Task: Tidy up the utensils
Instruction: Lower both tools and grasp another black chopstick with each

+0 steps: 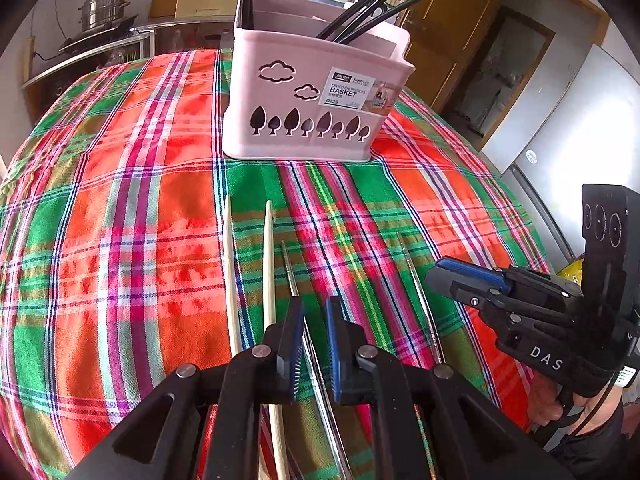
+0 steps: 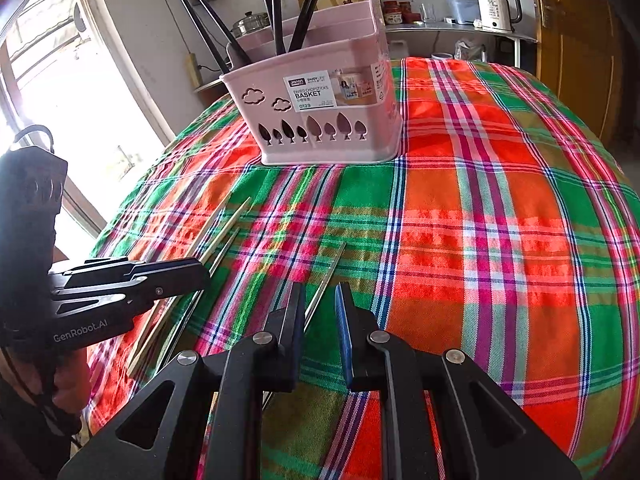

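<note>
Presently on the table, covered by a plaid tablecloth in red, green and pink: one pink basket of divided plastic, with cloud and tree cut-outs and a printed label on its front wall, standing upright toward the far side. Several black chopsticks stand in it, leaning out over the rim, some in a left compartment and some in a right one. Loose on the cloth nearer the cameras, well apart from the basket, lie four pieces roughly side by side, tips toward the basket. Two are pale wooden chopsticks on the left. Next is one metal chopstick just beside them, and a second metal chopstick lies further right. The left gripper is tilted down over the first metal chopstick, which runs under the gap between its blue-padded jaws. The jaws are drawn nearly together with only a slim gap, nothing clamped; contact with the chopstick cannot be told. The right gripper is angled down over the second metal chopstick, which passes behind its left finger. Its jaws are narrowly apart, nothing gripped. A person's hand shows under the left gripper's body in the right wrist view. Background: a steel steamer pot on a side shelf, a white kettle on a counter
</note>
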A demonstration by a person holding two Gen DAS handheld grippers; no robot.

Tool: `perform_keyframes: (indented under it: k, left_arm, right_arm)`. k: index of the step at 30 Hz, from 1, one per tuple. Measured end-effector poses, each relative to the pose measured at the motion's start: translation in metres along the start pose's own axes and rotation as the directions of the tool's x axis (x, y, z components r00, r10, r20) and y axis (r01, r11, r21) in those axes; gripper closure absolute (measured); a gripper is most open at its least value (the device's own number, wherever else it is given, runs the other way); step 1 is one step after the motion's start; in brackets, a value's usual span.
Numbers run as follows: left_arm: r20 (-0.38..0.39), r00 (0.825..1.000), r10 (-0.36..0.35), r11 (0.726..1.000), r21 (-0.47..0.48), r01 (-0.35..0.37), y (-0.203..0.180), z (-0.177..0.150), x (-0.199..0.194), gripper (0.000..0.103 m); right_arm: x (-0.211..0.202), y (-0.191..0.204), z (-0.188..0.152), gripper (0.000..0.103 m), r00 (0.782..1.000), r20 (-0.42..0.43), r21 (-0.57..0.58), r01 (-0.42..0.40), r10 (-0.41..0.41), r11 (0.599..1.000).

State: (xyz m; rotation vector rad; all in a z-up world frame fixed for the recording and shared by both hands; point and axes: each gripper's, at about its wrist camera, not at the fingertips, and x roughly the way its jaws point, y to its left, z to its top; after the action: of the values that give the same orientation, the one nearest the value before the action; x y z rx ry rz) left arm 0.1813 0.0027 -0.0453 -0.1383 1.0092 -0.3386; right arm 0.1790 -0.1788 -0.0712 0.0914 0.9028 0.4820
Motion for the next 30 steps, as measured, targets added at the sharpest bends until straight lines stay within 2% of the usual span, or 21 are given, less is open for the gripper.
perform_keyframes:
  k: [9, 14, 20, 24, 30]
  left_arm:
    - [-0.028, 0.999, 0.03, 0.999, -0.019, -0.031, 0.002, 0.009, 0.014, 0.092]
    - [-0.032, 0.998, 0.051, 0.999, 0.004, -0.051, -0.002, 0.015, 0.019, 0.092]
    - [-0.039, 0.996, 0.076, 0.997, 0.025, -0.076, -0.006, 0.019, 0.023, 0.092]
    - [-0.038, 0.996, 0.084, 0.996, 0.015, -0.083, -0.005, 0.02, 0.024, 0.097]
    - [-0.048, 0.998, 0.047, 0.999, -0.021, -0.048, -0.002, 0.023, 0.024, 0.098]
  right_arm:
    - [0.017, 0.0, 0.008, 0.088, 0.999, -0.033, -0.007, 0.042, -0.043, 0.999]
    - [0.022, 0.004, 0.014, 0.088, 0.996, -0.056, -0.028, 0.073, -0.074, 0.997]
    - [0.028, 0.008, 0.019, 0.093, 0.99, -0.082, -0.064, 0.108, -0.113, 0.992]
    - [0.028, 0.004, 0.021, 0.096, 0.991, -0.085, -0.053, 0.097, -0.102, 0.994]
    - [0.024, -0.001, 0.021, 0.099, 0.994, -0.082, -0.027, 0.072, -0.074, 0.997]
